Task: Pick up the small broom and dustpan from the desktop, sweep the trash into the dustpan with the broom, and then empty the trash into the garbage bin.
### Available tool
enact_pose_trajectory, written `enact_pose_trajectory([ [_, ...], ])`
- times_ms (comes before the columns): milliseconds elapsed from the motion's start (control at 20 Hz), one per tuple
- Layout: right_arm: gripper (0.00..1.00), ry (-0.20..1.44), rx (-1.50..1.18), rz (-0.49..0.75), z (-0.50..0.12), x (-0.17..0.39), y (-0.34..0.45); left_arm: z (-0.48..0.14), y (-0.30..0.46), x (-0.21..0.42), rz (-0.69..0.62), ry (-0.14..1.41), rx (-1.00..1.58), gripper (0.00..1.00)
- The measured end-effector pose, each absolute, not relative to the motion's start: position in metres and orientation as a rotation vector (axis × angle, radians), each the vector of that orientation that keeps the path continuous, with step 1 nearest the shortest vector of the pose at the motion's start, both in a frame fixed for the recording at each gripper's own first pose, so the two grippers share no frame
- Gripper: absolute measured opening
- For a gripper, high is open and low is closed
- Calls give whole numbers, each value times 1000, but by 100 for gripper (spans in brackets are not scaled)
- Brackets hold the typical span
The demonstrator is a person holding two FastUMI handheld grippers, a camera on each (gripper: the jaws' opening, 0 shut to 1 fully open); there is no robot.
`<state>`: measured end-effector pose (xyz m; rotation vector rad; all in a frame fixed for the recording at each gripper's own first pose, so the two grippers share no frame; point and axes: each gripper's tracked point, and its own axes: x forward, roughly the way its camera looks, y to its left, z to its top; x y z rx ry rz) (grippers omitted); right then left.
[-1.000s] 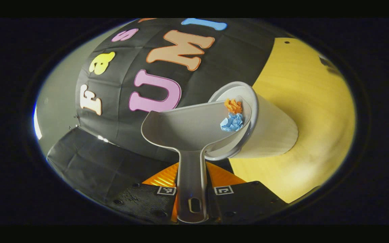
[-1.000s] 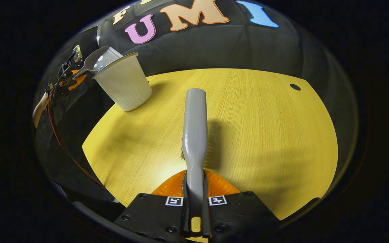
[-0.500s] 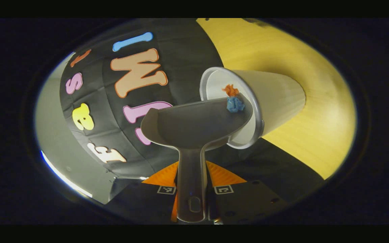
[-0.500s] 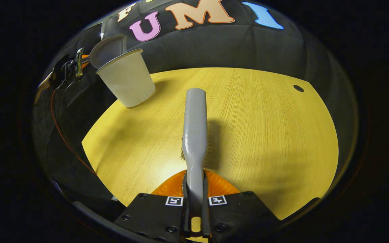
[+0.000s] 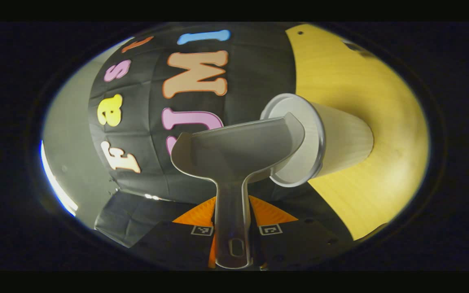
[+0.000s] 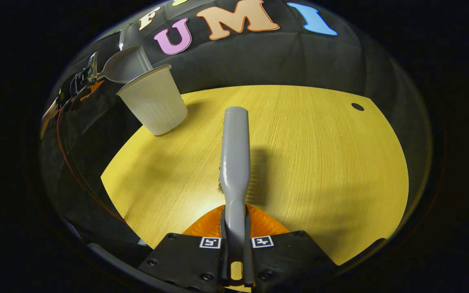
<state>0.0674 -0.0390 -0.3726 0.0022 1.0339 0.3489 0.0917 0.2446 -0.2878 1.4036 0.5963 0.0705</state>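
In the left gripper view my left gripper [image 5: 233, 240] is shut on the handle of the grey dustpan [image 5: 238, 148]. The pan is tilted, its lip over the mouth of the white ribbed bin [image 5: 340, 138], and its inside is bare. In the right gripper view my right gripper [image 6: 234, 252] is shut on the handle of the grey small broom [image 6: 235, 150], which points forward low over the yellow desktop [image 6: 320, 162]. Far left in that view the dustpan [image 6: 124, 67] leans over the bin [image 6: 153, 103], held by the left gripper [image 6: 84, 79].
The bin stands near the desktop's back left corner, by the black cloth wall [image 6: 259, 57]. A small round hole [image 6: 357, 106] sits in the desktop at the back right. A red cable [image 6: 69, 162] hangs down from the left gripper.
The orange and blue paper scraps that lay at the dustpan's lip have gone from the pan. The dustpan has rolled back a little over the bin. The broom has stayed put.
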Motion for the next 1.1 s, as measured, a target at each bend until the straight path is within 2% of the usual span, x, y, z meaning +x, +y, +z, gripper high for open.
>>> enact_pose_trajectory([
  [50,12,1036,-1,347,-372,67,-39,-289,237,92,84,576,1329,29],
  [250,12,1030,1,341,-370,68,-39,-299,204,96,106,517,1022,29],
  [450,12,1017,10,329,-363,67,-40,-326,138,91,26,486,727,29],
  [500,12,1012,14,324,-362,67,-39,-333,118,85,7,490,674,21],
  [550,12,1010,17,318,-360,66,-39,-339,97,79,-16,494,628,25],
  [600,12,997,17,308,-358,67,-39,-347,80,74,-42,494,584,25],
  [800,12,947,5,246,-351,65,-37,-390,33,49,-102,555,463,22],
  [850,12,938,7,222,-355,65,-35,-402,23,42,-118,576,441,25],
  [950,12,928,-11,169,-359,64,-32,-428,11,23,-131,632,401,23],
  [1100,12,960,-22,119,-360,62,-27,-468,3,-3,-141,731,349,29],
])
